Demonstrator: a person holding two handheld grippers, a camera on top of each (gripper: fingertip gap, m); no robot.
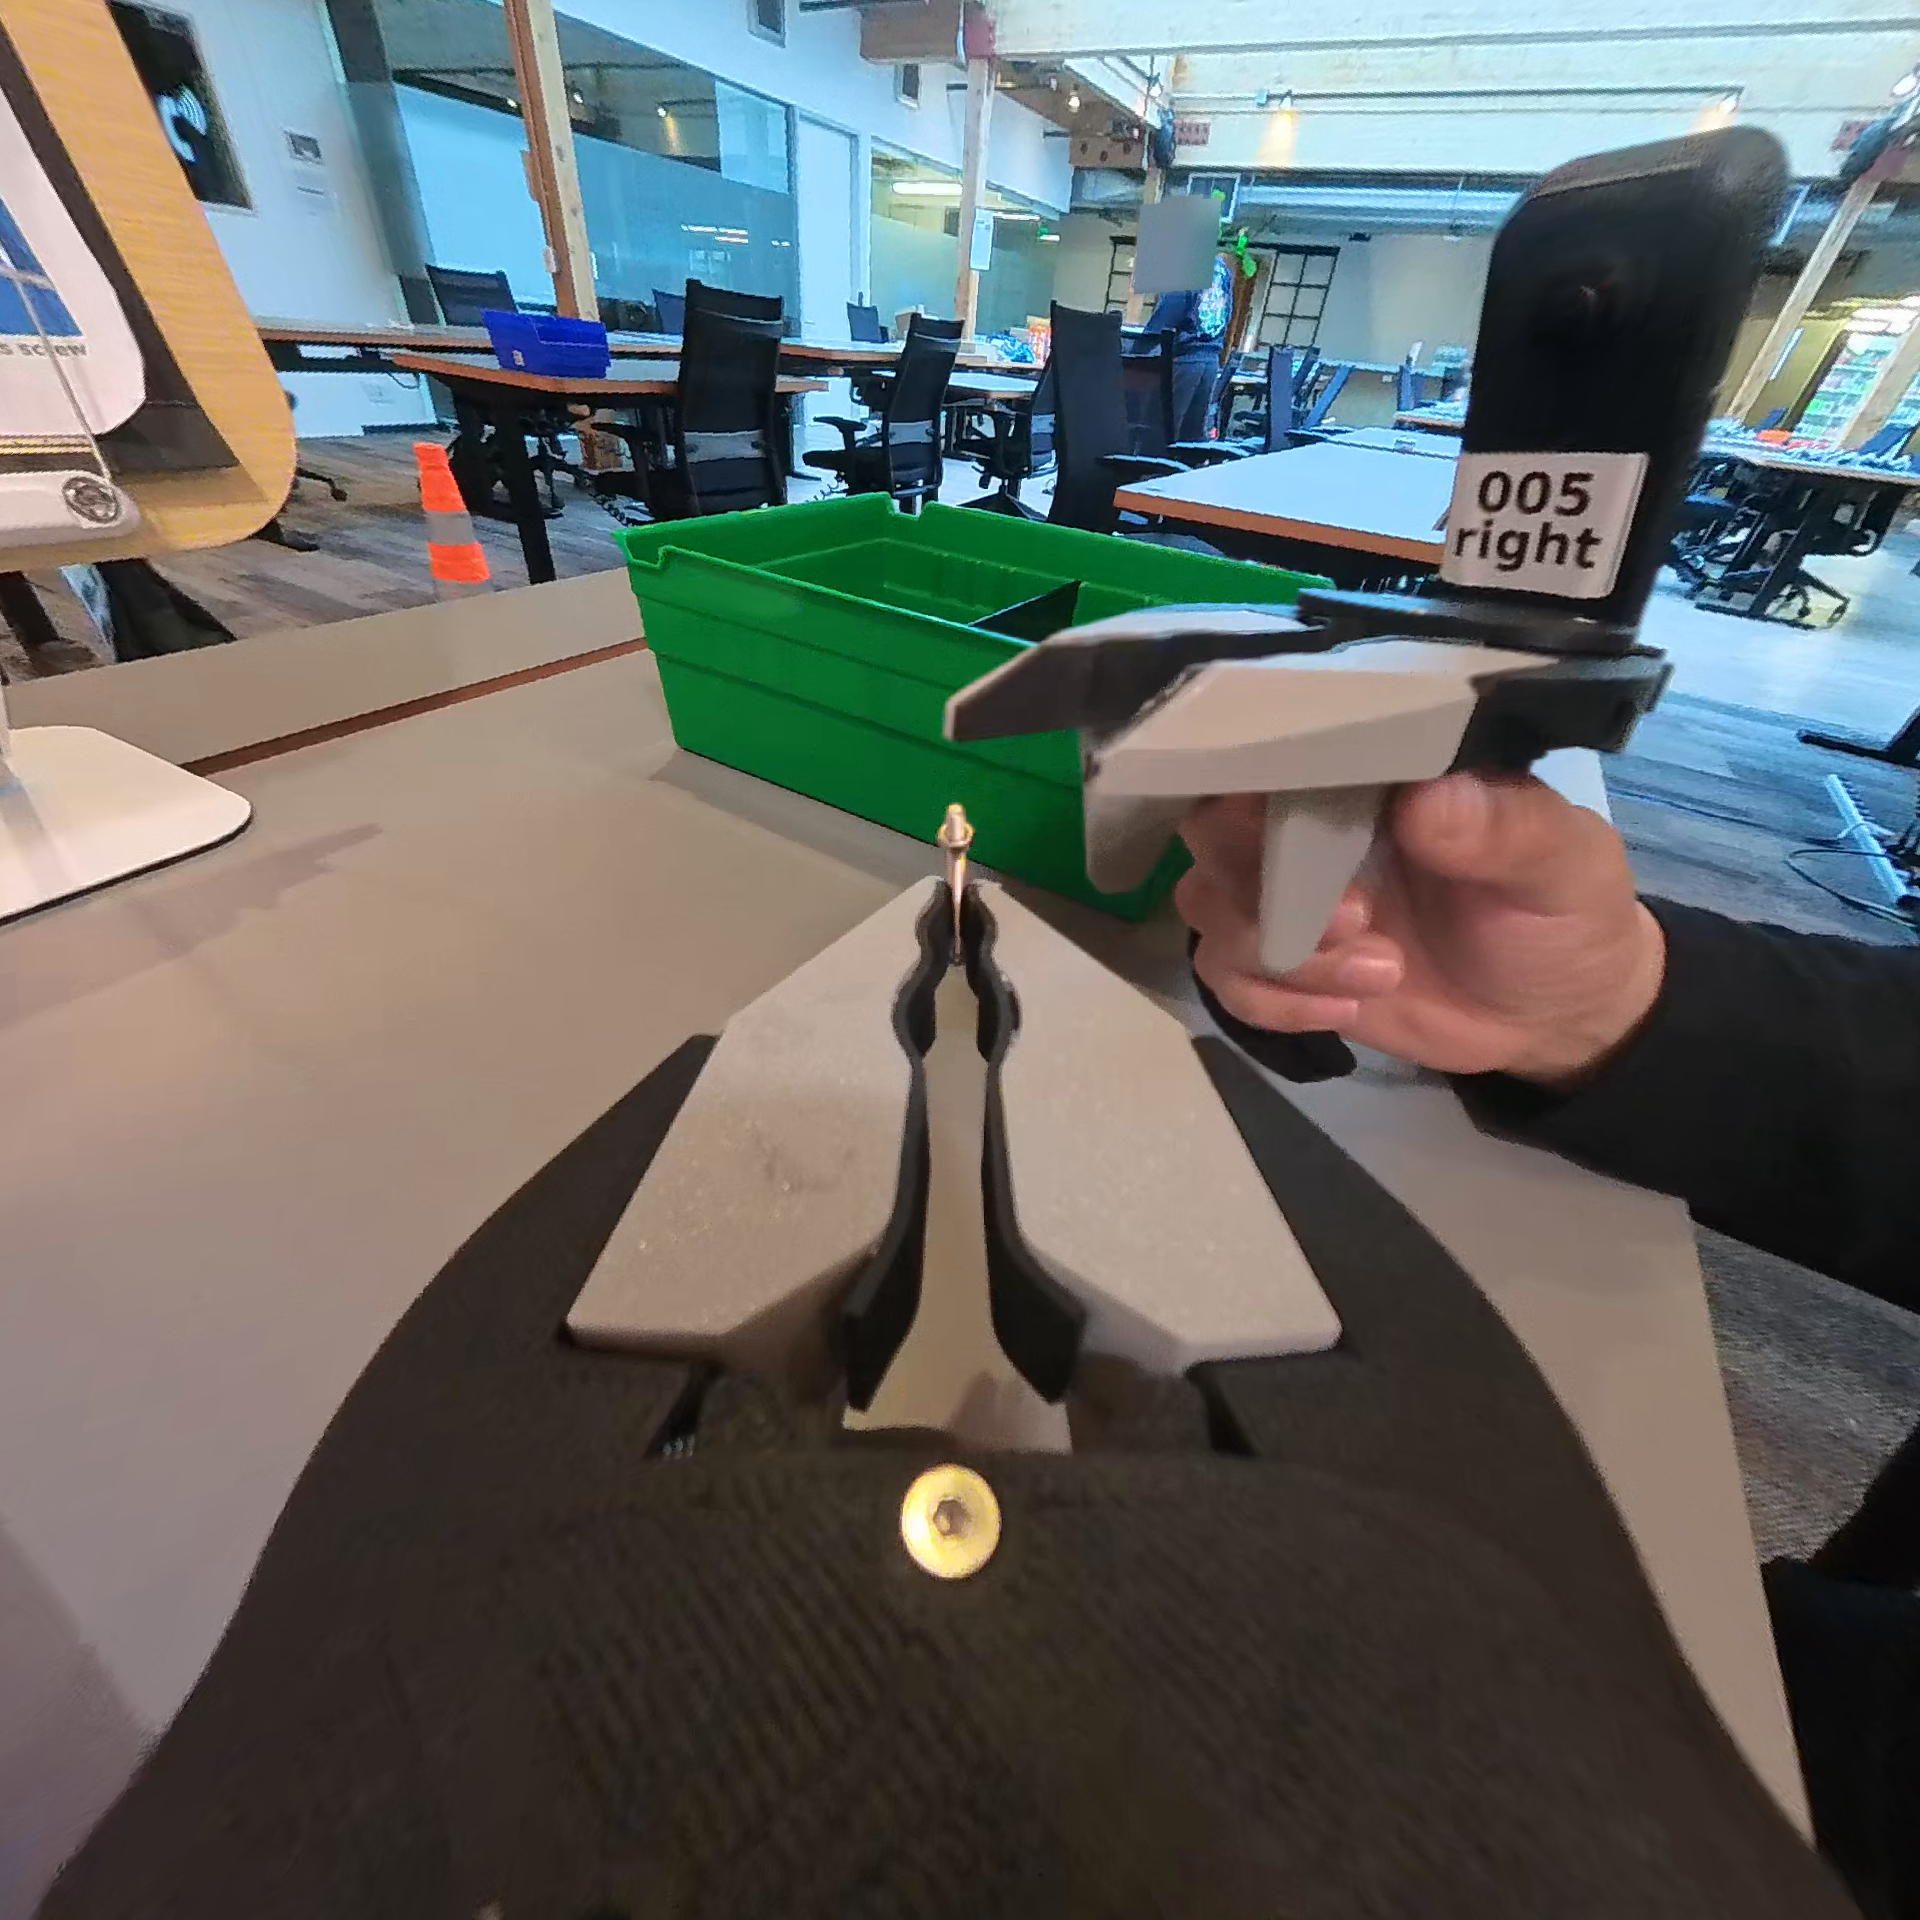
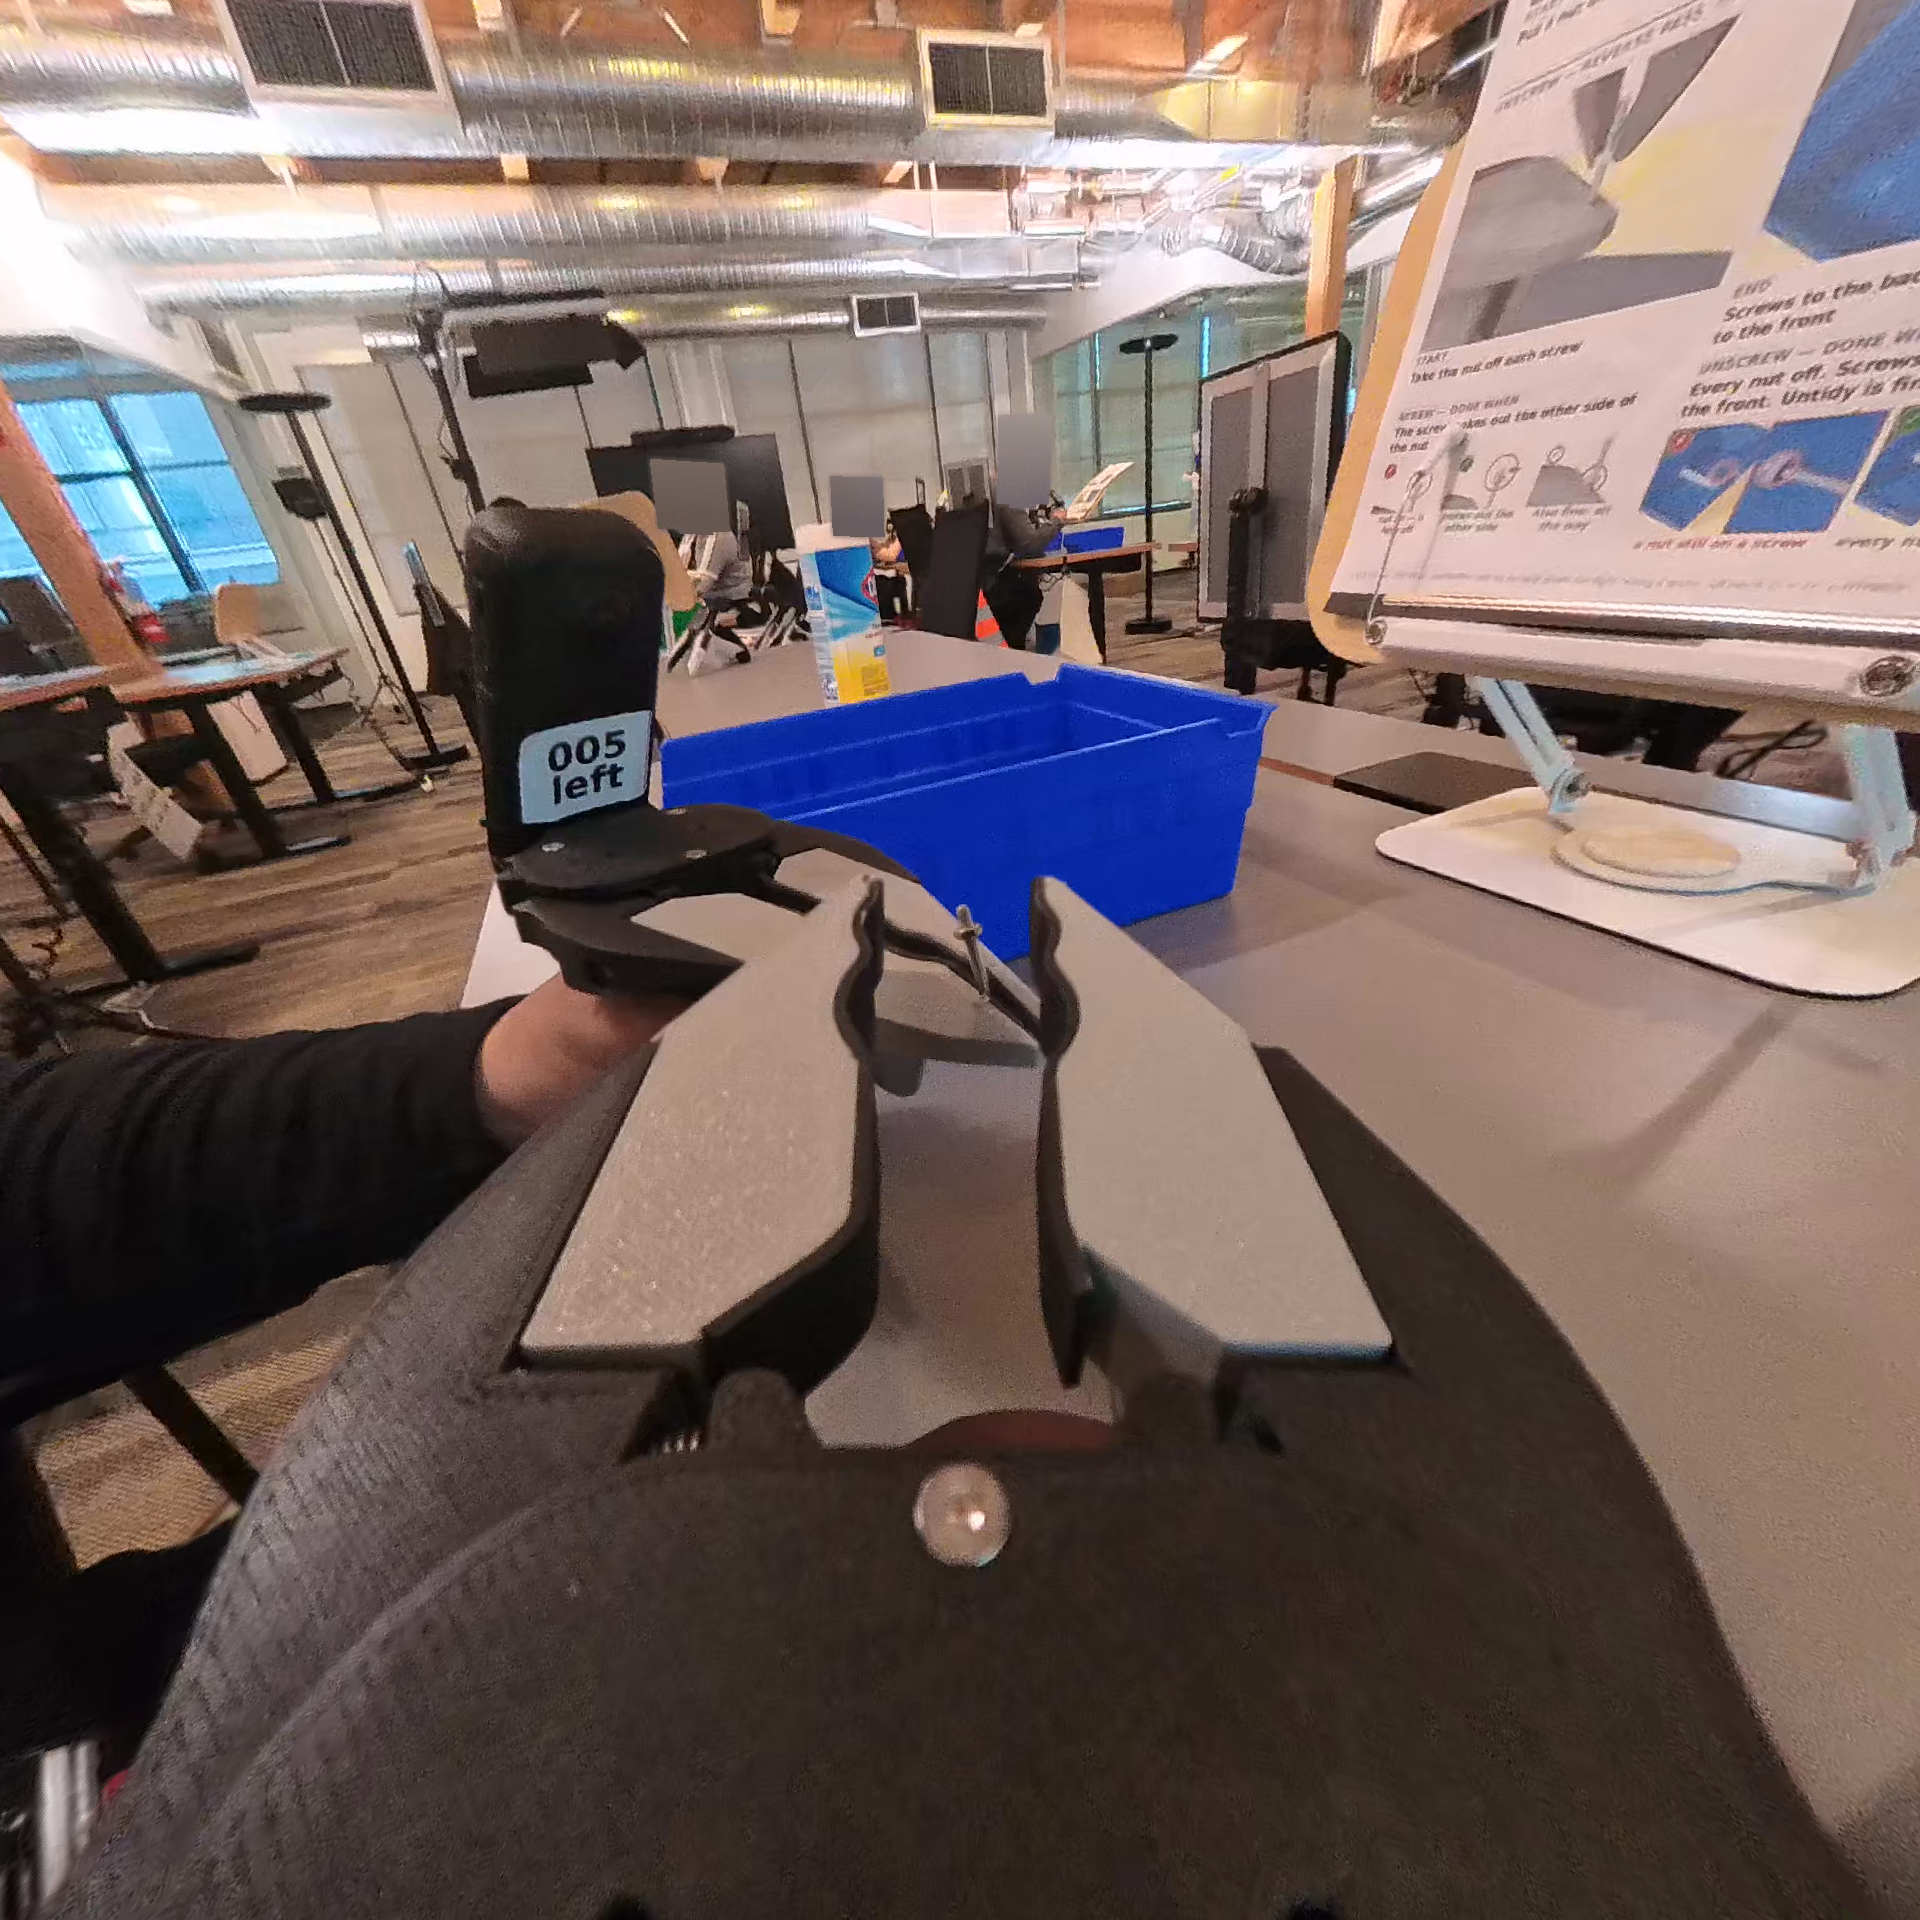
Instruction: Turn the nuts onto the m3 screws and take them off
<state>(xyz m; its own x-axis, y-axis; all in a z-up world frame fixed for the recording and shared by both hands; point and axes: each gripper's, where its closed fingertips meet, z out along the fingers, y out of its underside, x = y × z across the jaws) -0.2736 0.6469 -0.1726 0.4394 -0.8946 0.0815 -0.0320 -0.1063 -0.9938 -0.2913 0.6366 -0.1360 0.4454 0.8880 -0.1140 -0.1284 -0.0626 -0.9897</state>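
Observation:
My left gripper [image 1: 954, 914] is shut on a small metal screw [image 1: 953, 862] that stands up out of its fingertips, with a wider end on top; I cannot tell whether that is a nut. My right gripper [image 2: 956, 914] is open and empty, its fingers on either side of the screw [image 2: 974, 951] without touching it. In the left wrist view the right gripper [image 1: 1029, 743] is held by a hand [image 1: 1455, 935], up and to the right of the screw. The left gripper [image 2: 997, 987] shows in the right wrist view, coming in from the left.
A green bin [image 1: 831, 665] stands behind the screw in the left wrist view and a blue bin [image 2: 1039, 800] in the right wrist view, both on the grey table [image 1: 416, 987]. A stand with an instruction sheet [image 2: 1662, 312] has a white base [image 2: 1662, 894]. A canister [image 2: 847, 623] stands farther back. Left and right tips are no more than a few centimetres apart.

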